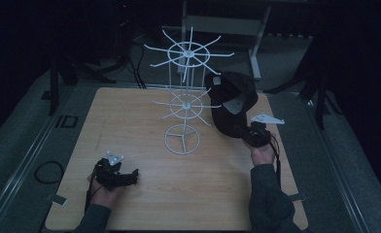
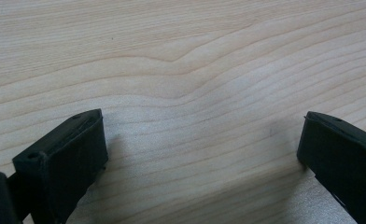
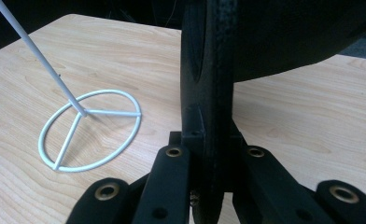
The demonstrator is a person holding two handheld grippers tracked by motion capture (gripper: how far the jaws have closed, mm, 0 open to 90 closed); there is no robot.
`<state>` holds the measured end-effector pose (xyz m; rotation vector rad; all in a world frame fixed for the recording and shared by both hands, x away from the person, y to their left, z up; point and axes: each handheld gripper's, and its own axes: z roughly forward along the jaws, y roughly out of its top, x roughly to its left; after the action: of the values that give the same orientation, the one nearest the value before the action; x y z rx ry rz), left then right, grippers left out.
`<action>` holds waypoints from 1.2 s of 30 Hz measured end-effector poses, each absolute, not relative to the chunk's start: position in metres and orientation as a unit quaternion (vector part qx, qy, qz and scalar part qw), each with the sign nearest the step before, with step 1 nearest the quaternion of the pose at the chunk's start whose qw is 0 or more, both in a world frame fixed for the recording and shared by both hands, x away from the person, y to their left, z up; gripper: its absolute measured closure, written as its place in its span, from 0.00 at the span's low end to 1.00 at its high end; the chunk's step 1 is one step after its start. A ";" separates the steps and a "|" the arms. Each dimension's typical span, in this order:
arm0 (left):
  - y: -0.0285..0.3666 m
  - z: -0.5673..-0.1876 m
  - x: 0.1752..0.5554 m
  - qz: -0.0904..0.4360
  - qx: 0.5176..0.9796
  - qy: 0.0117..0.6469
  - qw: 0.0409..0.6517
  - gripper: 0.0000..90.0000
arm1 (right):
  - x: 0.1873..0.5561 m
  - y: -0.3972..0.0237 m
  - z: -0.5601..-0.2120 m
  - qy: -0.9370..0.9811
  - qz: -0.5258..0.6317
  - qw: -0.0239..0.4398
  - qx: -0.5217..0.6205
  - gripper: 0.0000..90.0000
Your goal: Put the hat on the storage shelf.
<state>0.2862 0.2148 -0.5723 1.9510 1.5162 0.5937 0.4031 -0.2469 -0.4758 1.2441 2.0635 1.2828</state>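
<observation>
The black cap [image 1: 232,102] hangs in the air beside the white wire rack [image 1: 184,97], its crown close to the lower spokes, and I hold it from below by the brim, pinched edge-on in my right gripper [image 1: 251,132], jaws closed tight on it. My worry: the cap could snag a spoke and tip the light rack, or slip from so thin a grip. My left gripper [image 1: 125,175] rests wide open and empty over the wooden table [image 1: 130,111].
</observation>
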 end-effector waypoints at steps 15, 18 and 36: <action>0.215 -0.572 0.286 0.223 0.734 0.570 0.296 0.02 | 0.409 -0.243 -0.462 0.746 0.465 0.214 0.426 0.96; 0.215 -0.572 0.286 0.223 0.733 0.570 0.296 0.02 | 0.409 -0.243 -0.457 0.745 0.471 0.215 0.420 0.96; 0.215 -0.572 0.286 0.224 0.733 0.570 0.296 0.02 | 0.407 -0.240 -0.435 0.743 0.487 0.233 0.394 0.96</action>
<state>0.2864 0.2147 -0.5724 1.9492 1.5161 0.5948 0.4071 -0.2395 -0.4345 1.0826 2.0418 1.3380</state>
